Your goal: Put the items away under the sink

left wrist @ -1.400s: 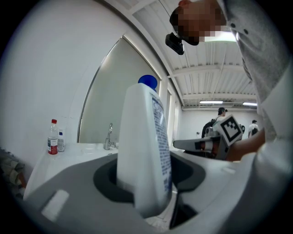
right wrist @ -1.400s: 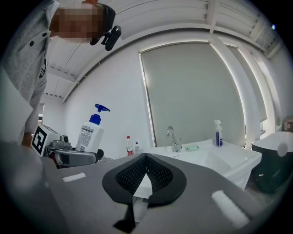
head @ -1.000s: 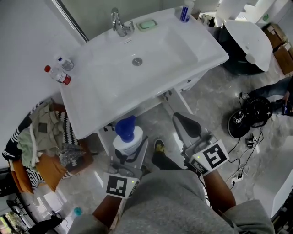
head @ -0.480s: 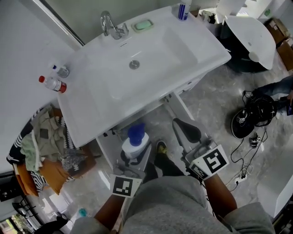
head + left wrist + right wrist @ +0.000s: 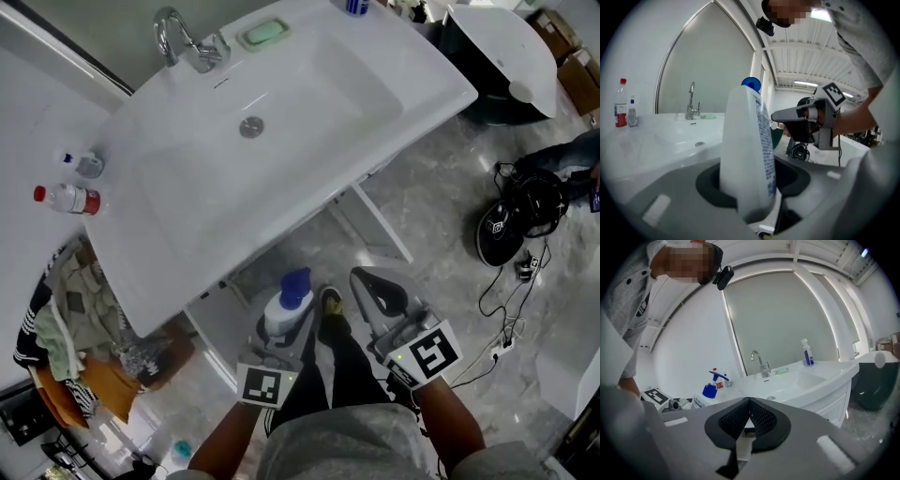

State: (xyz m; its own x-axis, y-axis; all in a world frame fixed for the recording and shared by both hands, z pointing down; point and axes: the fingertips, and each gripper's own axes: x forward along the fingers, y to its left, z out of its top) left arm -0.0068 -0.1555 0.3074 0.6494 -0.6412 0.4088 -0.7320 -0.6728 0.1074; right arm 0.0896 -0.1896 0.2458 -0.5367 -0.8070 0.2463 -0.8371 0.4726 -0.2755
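Note:
A white bottle with a blue spray cap [image 5: 289, 302] stands upright between the jaws of my left gripper [image 5: 279, 334], which is shut on its body. It hangs low in front of the open space under the white sink [image 5: 309, 103]. The left gripper view shows the bottle [image 5: 747, 159] filling the middle, with the left gripper [image 5: 751, 197] clamped round its lower part. My right gripper [image 5: 367, 283] is beside it on the right, shut and holding nothing. In the right gripper view the right gripper [image 5: 749, 420] has its black pads together, and the bottle [image 5: 708, 392] shows at left.
On the sink's left ledge lie a red-capped bottle [image 5: 67, 199] and a small clear bottle [image 5: 86, 164]. A green soap dish [image 5: 262, 34] sits by the tap [image 5: 178, 37]. A clothes pile [image 5: 75, 328] is at left, a black helmet and cables [image 5: 516, 225] at right.
Both grippers have sunk from the level of the sink's rim to below it, the left one carrying the bottle down. The sink now looks larger and higher in the head view.

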